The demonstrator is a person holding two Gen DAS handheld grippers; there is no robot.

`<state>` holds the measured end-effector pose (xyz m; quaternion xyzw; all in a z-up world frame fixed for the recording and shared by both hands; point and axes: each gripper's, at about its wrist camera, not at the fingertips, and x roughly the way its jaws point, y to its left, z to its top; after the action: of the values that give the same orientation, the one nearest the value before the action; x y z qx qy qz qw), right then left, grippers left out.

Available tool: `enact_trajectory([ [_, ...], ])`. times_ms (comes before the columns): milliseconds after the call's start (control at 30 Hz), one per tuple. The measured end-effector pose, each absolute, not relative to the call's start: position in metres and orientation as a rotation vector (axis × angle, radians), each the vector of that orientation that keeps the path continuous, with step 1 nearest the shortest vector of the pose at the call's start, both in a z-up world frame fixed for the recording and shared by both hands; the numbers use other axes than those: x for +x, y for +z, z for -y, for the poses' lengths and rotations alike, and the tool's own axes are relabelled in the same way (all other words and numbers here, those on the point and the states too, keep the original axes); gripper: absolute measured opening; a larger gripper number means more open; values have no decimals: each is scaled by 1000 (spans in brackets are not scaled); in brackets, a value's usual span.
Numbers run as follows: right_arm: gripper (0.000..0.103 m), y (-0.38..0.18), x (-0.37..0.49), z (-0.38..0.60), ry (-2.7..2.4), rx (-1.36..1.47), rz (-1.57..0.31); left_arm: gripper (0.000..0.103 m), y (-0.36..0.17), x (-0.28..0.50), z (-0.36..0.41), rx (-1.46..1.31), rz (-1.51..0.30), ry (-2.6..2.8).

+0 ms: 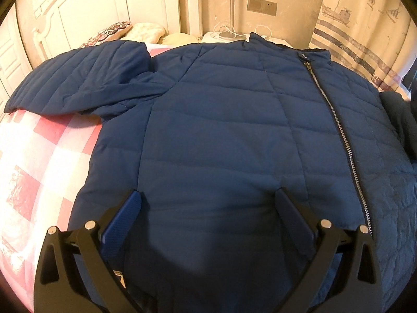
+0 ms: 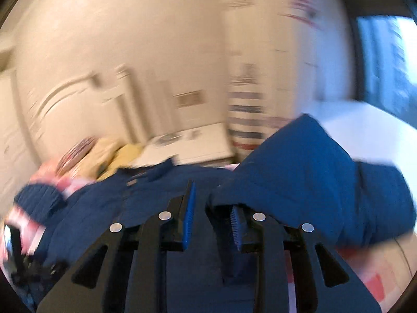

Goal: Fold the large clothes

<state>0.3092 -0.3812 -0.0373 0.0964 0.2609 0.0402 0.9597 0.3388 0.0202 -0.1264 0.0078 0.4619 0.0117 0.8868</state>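
1. Blue quilted jacket point(image 1: 221, 130) spread front-up on bed point(image 1: 39, 156) with pink-and-white check sheet, zipper point(image 1: 336, 120) done up, collar toward far wall.
2. Left sleeve point(image 1: 78, 78) bent back across sheet near pillows point(image 1: 146, 31).
3. Left gripper point(image 1: 208, 203) spread wide, hovering over jacket hem, holding nothing.
4. Right gripper point(image 2: 212, 208) pinching fold of jacket's other sleeve point(image 2: 312, 177), lifted above bed; right view heavily blurred.
5. Curtain point(image 1: 365, 26) with ship print at right, wall socket point(image 1: 262, 6) behind.
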Motion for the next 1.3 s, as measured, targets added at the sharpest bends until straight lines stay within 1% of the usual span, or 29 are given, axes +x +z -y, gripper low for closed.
enact_trajectory([
  [100,28,-54,320,338,154,144,-619,101,-126,339,-21,14,-959,22],
  [200,30,-94,327,307,171,109,-797,101,-126,339,-22,14,-958,22],
  [233,36,-111,330,302,157,97,-877,101,-126,339,-22,14,-958,22],
  [267,39,-119,330,300,161,94,-918,101,-126,339,-21,14,-958,22],
  [300,44,-117,325,301,175,105,-914,101,-126,339,-22,14,-958,21],
  [333,59,-113,319,303,185,130,-916,101,-126,338,-22,14,-957,19],
  [367,68,-107,311,311,210,192,-918,101,-125,338,-22,12,-956,17],
  [400,80,-99,299,323,226,261,-903,101,-125,338,-22,11,-956,16],
  [433,81,-92,287,332,227,306,-876,101,-125,338,-22,11,-955,15],
  [500,81,-79,263,365,181,401,-796,101,-125,337,-22,15,-954,15],
  [567,81,-78,247,404,133,531,-752,101,-125,337,-22,19,-953,16],
  [633,80,-91,240,452,77,733,-739,101,-125,337,-22,19,-952,15],
  [667,77,-99,239,468,52,800,-747,101,-125,337,-22,19,-952,15],
  [733,76,-115,241,490,7,897,-762,101,-125,337,-22,19,-952,15],
  [800,76,-124,253,503,-23,961,-768,101,-125,336,-22,18,-951,14],
  [933,75,-137,281,505,-124,964,-784,101,-126,336,-22,18,-950,12],
  [1000,63,-145,291,501,-180,1001,-763,101,-125,336,-22,14,-948,9],
  [1067,43,-141,294,502,-261,967,-700,101,-125,334,-23,10,-946,2],
  [1133,36,-119,296,481,-314,832,-619,101,-125,333,-24,7,-945,-7],
  [1233,34,-71,302,443,-269,610,-504,101,-124,332,-29,-16,-944,-20],
  [1300,34,-34,309,398,-174,429,-427,101,-123,333,-33,-40,-945,-37],
])
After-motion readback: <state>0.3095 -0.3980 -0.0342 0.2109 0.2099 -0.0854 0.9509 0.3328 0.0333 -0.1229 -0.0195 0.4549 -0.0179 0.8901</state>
